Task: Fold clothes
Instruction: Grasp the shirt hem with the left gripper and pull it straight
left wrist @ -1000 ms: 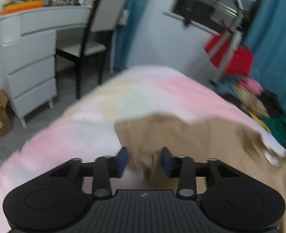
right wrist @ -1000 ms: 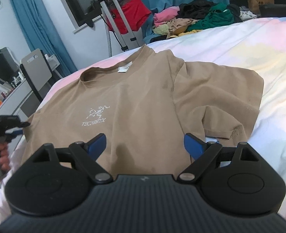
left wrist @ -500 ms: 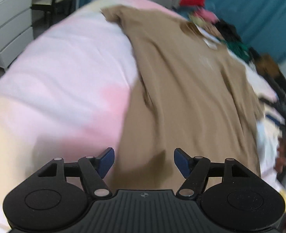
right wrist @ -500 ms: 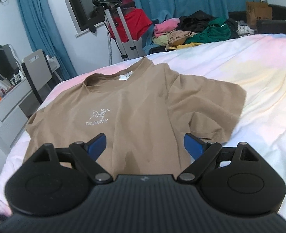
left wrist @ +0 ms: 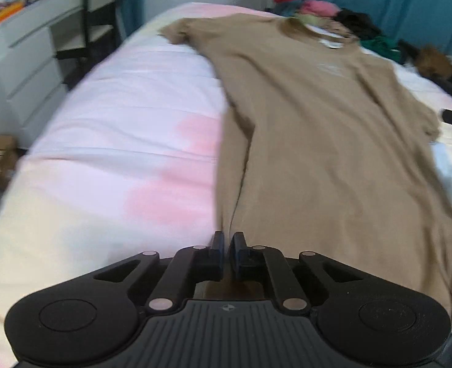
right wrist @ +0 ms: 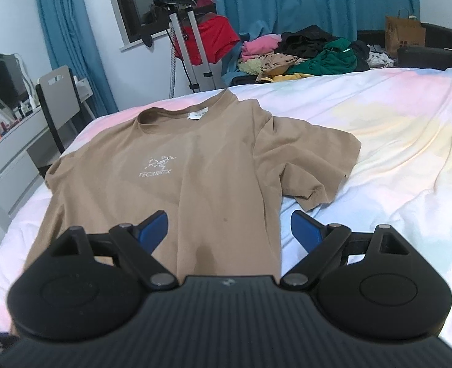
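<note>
Here left gripper (left wrist: 228, 245) clamped on tan shirt (left wrist: 318, 141) hem, contact hidden; right gripper (right wrist: 229, 230) apart.

We can read one word. It sits on the chest of the tan T-shirt (right wrist: 195, 165), in pale letters under a small pale picture. It looks like "TECARRYX", but the letters are small and we are not sure of every one. In the left wrist view the same print is only a pale blur. The white tag (right wrist: 197, 114) inside the collar and the brown paper bag (right wrist: 404, 32) are too small to read.
</note>
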Tool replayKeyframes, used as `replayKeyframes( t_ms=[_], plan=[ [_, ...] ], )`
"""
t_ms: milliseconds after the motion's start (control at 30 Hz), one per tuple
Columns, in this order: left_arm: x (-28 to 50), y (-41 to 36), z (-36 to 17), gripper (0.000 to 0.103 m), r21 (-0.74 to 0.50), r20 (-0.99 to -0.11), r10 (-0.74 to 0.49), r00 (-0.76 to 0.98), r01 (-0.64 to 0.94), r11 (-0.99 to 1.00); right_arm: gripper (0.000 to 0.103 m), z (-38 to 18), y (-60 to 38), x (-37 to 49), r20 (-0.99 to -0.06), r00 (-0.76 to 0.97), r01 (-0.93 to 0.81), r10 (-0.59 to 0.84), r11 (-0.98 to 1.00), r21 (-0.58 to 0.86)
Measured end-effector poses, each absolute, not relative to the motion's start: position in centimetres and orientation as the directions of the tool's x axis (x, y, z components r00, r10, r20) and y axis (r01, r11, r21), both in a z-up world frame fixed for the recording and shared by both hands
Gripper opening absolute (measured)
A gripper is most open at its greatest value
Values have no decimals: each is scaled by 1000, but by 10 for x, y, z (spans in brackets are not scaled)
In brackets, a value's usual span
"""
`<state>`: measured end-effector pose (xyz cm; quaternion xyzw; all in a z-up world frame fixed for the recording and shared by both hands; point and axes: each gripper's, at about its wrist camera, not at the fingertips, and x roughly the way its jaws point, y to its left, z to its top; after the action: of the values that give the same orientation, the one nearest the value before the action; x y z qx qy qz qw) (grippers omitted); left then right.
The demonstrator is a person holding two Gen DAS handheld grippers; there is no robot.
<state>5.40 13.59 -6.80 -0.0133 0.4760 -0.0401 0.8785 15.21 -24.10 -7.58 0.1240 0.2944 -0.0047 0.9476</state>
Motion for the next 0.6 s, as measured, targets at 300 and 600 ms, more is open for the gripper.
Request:
replayKeyframes(
  t_ms=[300,600],
  plan=[
    [34,135,-32,63,52,-796,62,602,-34,998,89,-75,-241,152,-553,831,77,59,973,219],
    [4,62,53,87,15,-759,40,649,-44,999,89,-77,-247,154,-555,830,99,54,965,242]
  ],
)
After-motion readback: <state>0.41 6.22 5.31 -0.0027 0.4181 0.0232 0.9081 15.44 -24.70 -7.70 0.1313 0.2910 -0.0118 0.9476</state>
